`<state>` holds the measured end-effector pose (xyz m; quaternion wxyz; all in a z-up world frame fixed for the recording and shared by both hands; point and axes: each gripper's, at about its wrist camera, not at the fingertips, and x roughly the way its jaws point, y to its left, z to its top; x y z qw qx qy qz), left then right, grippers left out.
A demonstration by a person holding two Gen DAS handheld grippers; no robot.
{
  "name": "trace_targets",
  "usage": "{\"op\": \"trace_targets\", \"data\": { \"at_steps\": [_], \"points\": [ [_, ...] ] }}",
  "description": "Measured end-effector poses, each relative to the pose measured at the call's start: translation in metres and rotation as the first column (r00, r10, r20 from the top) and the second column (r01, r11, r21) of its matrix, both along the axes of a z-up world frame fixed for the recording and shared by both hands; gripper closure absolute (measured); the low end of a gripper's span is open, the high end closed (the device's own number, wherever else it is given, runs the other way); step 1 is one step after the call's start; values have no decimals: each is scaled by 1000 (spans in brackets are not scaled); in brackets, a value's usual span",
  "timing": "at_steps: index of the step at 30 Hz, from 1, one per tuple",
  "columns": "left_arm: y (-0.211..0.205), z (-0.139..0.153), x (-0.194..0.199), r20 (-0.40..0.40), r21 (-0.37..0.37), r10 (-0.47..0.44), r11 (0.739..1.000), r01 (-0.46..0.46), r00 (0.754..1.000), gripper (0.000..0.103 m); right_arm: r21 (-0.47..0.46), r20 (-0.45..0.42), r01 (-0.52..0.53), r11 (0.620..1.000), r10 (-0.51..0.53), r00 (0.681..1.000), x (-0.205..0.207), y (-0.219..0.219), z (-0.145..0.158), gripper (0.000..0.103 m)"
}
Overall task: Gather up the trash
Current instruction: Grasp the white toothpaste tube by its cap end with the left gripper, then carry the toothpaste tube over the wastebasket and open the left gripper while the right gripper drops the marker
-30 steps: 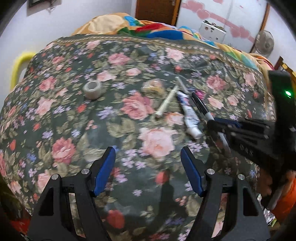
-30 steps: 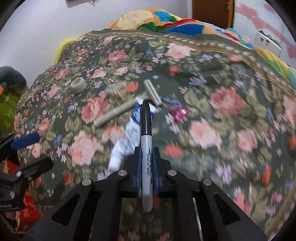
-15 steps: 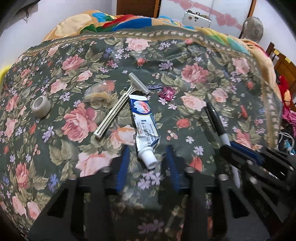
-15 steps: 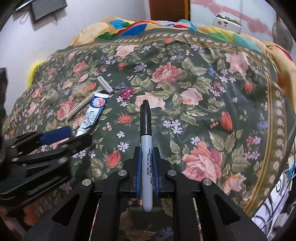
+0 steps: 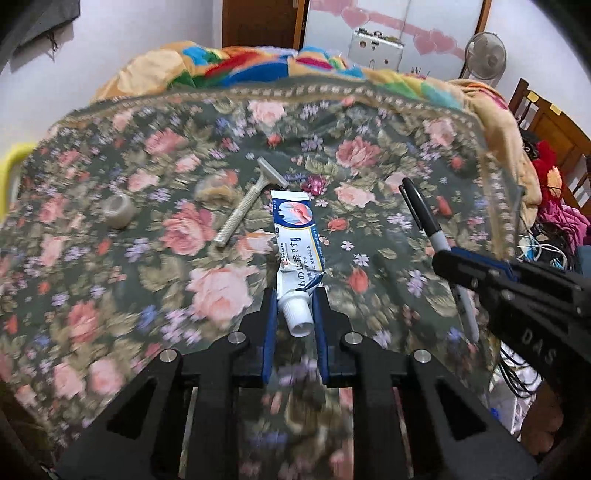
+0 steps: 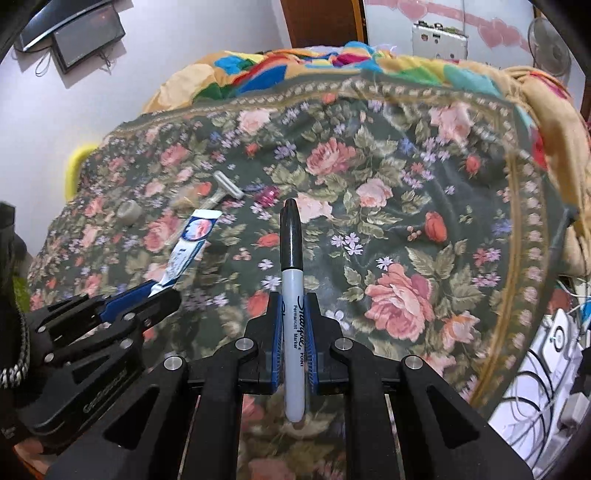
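My left gripper (image 5: 294,295) is shut on the cap end of a white and blue toothpaste tube (image 5: 295,236) that lies on the floral bedspread (image 5: 110,295). The tube also shows in the right wrist view (image 6: 190,243) with the left gripper (image 6: 159,291) on it. My right gripper (image 6: 293,299) is shut on a black and grey Sharpie marker (image 6: 291,273), held above the bedspread; the marker also shows in the left wrist view (image 5: 421,214). A disposable razor (image 5: 247,206), a tape roll (image 5: 118,210), a crumpled clear wrapper (image 5: 216,188) and a pink wrapper (image 5: 314,184) lie beyond the tube.
A colourful blanket (image 5: 258,66) is heaped at the far end of the bed. A yellow rail (image 5: 9,173) is at the left edge. Cables and clutter (image 6: 554,350) lie off the bed's right side. A fan (image 5: 484,51) and a wooden door (image 5: 262,22) stand behind.
My left gripper moved forward and closed its fingers around the toothpaste tube's cap end. My right gripper kept hold of the marker and drew back to the right.
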<state>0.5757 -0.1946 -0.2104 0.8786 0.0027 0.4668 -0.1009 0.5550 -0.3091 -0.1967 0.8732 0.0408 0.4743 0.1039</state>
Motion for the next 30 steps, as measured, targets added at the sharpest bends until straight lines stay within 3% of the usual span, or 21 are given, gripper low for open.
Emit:
{"op": "trace_targets", "data": {
  "at_steps": [14, 22, 30],
  "points": [
    [60, 130, -123, 193, -19, 69, 998, -67, 979, 85, 4, 175, -74, 997, 72, 982, -87, 52, 116, 92],
    [112, 171, -195, 273, -30, 147, 989, -144, 951, 85, -6, 250, -162, 987, 158, 955, -143, 104, 160, 92],
    [185, 192, -270, 329, -49, 276, 960, -275, 903, 85, 1, 283, -286, 958, 274, 919, -193, 171, 176, 92]
  ]
}}
